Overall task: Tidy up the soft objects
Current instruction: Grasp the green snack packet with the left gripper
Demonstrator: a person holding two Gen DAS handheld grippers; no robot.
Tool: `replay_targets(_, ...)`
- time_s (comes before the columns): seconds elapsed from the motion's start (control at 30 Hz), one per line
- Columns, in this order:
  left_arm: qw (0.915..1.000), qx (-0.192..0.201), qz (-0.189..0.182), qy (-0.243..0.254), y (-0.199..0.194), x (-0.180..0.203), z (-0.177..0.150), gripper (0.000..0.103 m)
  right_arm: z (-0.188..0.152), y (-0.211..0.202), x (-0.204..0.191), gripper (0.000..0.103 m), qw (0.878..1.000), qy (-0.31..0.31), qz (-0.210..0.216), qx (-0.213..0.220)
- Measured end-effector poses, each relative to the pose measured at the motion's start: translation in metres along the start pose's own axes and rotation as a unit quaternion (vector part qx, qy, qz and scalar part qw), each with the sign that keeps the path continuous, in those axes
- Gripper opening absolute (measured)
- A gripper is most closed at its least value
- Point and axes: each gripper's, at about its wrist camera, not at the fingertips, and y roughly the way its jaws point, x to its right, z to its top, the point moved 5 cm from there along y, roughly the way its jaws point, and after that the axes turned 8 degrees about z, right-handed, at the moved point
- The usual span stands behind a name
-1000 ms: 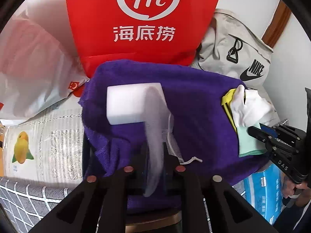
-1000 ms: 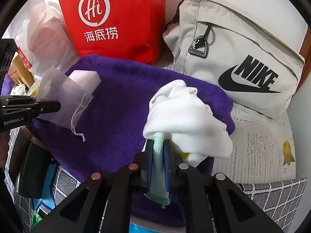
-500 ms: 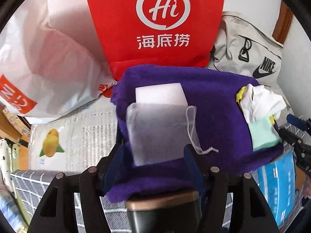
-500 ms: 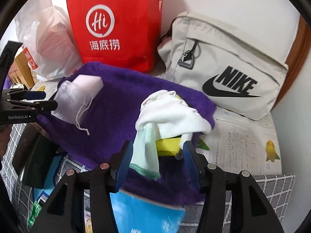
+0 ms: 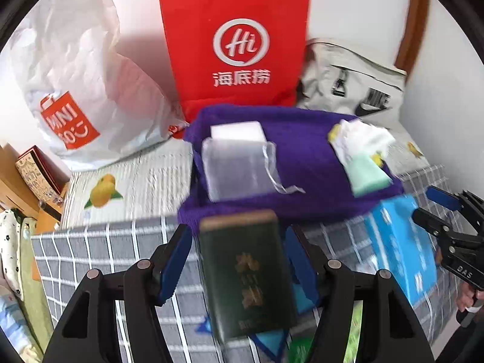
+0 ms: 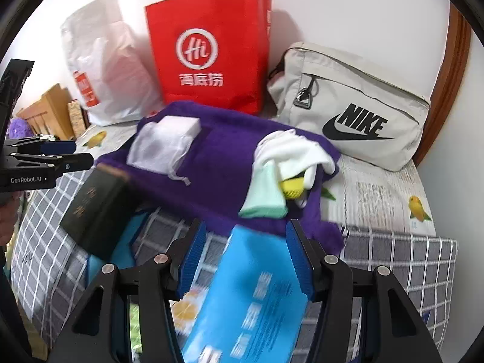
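A purple towel [image 5: 305, 163] [image 6: 224, 163] lies spread over the bed. On its left part a white sponge block [image 5: 237, 130] [image 6: 181, 124] sits with a sheer drawstring pouch [image 5: 236, 172] [image 6: 157, 148] leaning on it. On its right part lie a white cloth [image 5: 363, 133] [image 6: 290, 148], a mint cloth [image 5: 367, 171] [image 6: 266, 193] and a yellow item [image 6: 292, 187]. My left gripper [image 5: 239, 260] is open, back from the towel, holding nothing. My right gripper [image 6: 246, 254] is also open and holds nothing.
A red paper bag [image 5: 236, 45], a white plastic bag [image 5: 75, 75] and a beige Nike bag [image 6: 357, 112] stand against the wall behind the towel. A dark green box [image 5: 245, 272] and a blue box [image 6: 257, 296] lie on the grid-patterned sheet [image 5: 90, 248] below the grippers.
Both grippers opened: the left let go of the sheer pouch, the right let go of the mint cloth. Both then drew back and up from the purple towel.
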Motion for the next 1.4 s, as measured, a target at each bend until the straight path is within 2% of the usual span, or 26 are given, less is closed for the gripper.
replay_targets(0.33, 0.9997, -0.014, -0.021, 0.001, -0.038, 0.010, -0.092, 0.063, -0.053, -0.044, -0.025, 0.055, 0.999, 0.023, 0.017, 0.019)
replay_targets(0.53, 0.9982, -0.043, -0.038, 0.017, -0.033, 0.036, -0.151, 0.063, -0.086, -0.057, -0.037, 0.058, 0.999, 0.035, 0.032, 0.027)
replay_targets(0.7, 0.9966, -0.052, -0.061, 0.022, -0.027, 0.051, -0.181, 0.063, -0.110, -0.060, -0.037, 0.059, 0.998, 0.050, 0.036, 0.021)
replay_targets(0.83, 0.9956, -0.060, -0.065, 0.032, -0.018, 0.064, -0.195, 0.063, -0.123, -0.059, -0.036, 0.059, 0.997, 0.057, 0.041, 0.016)
replay_targets(0.9, 0.9961, -0.060, -0.049, 0.042, -0.009, 0.069, -0.198, 0.063, -0.126, -0.057, -0.036, 0.059, 0.997, 0.060, 0.040, 0.015)
replay_targets(1.03, 0.9981, -0.030, -0.018, 0.050, -0.006, 0.072, -0.194, 0.063, -0.131, -0.054, -0.036, 0.059, 0.997, 0.068, 0.047, 0.012)
replay_targets(1.1, 0.9983, -0.021, -0.014, 0.053, -0.007, 0.071, -0.192, 0.052, -0.134, -0.053, -0.036, 0.059, 0.997, 0.067, 0.047, 0.009)
replay_targets(1.13, 0.9981, -0.015, -0.019, 0.057, -0.008, 0.071, -0.192, 0.040, -0.135, -0.052, -0.036, 0.059, 0.997, 0.068, 0.047, 0.008)
replay_targets(1.23, 0.9982, -0.018, -0.026, 0.050, -0.009, 0.062, -0.190, 0.028, -0.137, -0.049, -0.035, 0.059, 0.996, 0.075, 0.052, 0.006)
replay_targets(1.33, 0.9988, -0.027, -0.033, 0.025, -0.010, 0.045, -0.191, 0.027, -0.138, -0.045, -0.038, 0.059, 0.996, 0.073, 0.059, 0.003)
replay_targets(1.4, 0.9994, -0.024, -0.017, 0.019, -0.013, 0.030, -0.194, 0.027, -0.139, -0.045, -0.041, 0.059, 0.996, 0.070, 0.062, 0.002)
